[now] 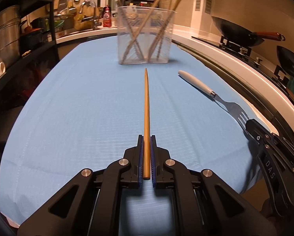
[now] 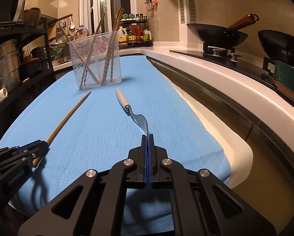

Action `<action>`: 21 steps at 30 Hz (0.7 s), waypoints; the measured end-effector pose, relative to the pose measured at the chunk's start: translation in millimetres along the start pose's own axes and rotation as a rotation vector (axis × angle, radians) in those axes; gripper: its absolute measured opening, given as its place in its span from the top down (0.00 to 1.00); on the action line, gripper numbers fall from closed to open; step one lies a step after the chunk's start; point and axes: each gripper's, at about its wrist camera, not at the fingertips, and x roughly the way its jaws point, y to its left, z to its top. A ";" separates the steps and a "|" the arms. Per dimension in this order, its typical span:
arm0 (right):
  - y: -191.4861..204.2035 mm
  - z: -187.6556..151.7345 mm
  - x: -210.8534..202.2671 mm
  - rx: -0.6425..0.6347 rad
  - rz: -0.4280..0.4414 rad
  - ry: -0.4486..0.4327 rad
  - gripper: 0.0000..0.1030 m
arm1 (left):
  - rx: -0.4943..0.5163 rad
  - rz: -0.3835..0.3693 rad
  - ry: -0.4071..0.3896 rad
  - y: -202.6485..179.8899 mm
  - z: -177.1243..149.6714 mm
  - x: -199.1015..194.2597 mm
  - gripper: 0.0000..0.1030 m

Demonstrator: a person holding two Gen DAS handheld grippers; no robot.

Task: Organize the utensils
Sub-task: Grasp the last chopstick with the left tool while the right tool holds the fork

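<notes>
Wooden chopstick [image 1: 146, 118], white-handled fork [image 2: 127, 106]

on the cloth [image 1: 68, 118] a clear holder [image 1: 146, 37] stands at the far end, with several chopsticks [image 1: 145, 25] leaning crossed inside it. nearer than the holder, a single chopstick [image 1: 146, 108] lies pointing toward it, its near end between the left gripper's [image 1: 146, 137] pads. to its right lies a fork [image 2: 127, 104], handle toward the holder, tines in the right gripper [image 2: 148, 135]. beyond the cloth's right edge runs a counter [image 2: 215, 68] carrying a wok [image 2: 215, 32].
</notes>
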 end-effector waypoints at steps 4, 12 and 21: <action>12.7 -0.9 3.1 -0.027 0.031 0.021 0.96 | -0.047 0.019 -0.003 21.6 -0.5 -5.0 0.94; 17.7 1.3 6.1 -0.044 0.087 0.043 0.88 | -0.086 0.035 -0.001 43.4 -4.8 -10.3 0.93; 13.5 4.7 13.8 -0.045 0.069 0.043 0.86 | -0.081 0.048 -0.025 38.0 -6.6 -8.6 0.92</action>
